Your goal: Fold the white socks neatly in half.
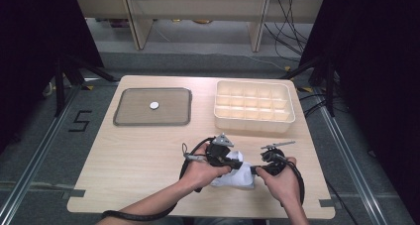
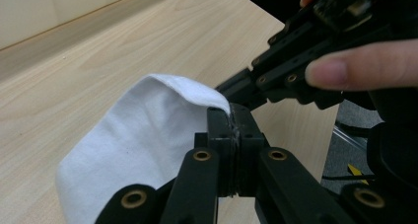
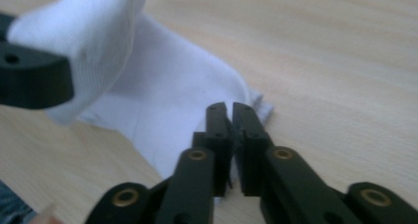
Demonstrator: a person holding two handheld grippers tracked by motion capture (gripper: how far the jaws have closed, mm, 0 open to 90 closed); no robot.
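Observation:
A white cloth [image 1: 241, 178] is bunched up on the wooden table near its front edge, between the person's two hands. My left gripper [image 1: 238, 163] comes in from the left and is shut on a raised fold of the cloth [image 2: 148, 135]; the jaws [image 2: 230, 116] pinch its top edge. My right gripper [image 1: 254, 170] comes in from the right. Its jaws [image 3: 229, 110] stand almost together on the cloth's [image 3: 167, 115] near edge, with a strip of white between them. The two grippers' tips lie close to each other.
A grey tray [image 1: 129, 117] with a small white disc [image 1: 154, 105] lies at the table's back left. At the back right stands a cream box [image 1: 255, 122] divided into several compartments. Bare wood stretches to the left of the hands.

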